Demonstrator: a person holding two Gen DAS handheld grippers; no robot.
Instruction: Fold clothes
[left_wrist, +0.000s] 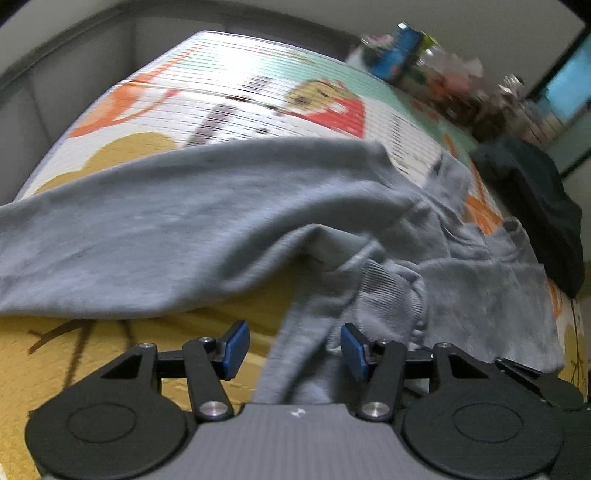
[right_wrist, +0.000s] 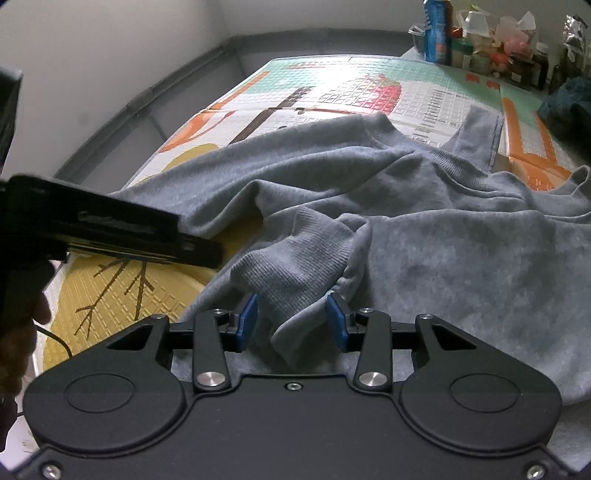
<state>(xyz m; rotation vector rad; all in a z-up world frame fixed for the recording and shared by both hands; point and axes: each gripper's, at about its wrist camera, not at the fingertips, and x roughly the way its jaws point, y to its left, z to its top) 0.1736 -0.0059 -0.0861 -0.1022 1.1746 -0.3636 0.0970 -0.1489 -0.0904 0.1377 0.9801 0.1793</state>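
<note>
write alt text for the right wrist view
A crumpled grey sweatshirt lies on a colourful play mat, its ribbed cuff between the open jaws of the right gripper. The left gripper reaches in from the left; clutter lines the far edge.

Black tool (right_wrist: 291, 321) — blue pads (right_wrist: 248, 321) (silver screws) — grey base.

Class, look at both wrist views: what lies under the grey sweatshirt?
The grey sweatshirt lies on a patterned play mat with yellow, orange and white areas around it. The mat's pattern beneath the fabric is covered, and anything else there cannot be seen.
</note>
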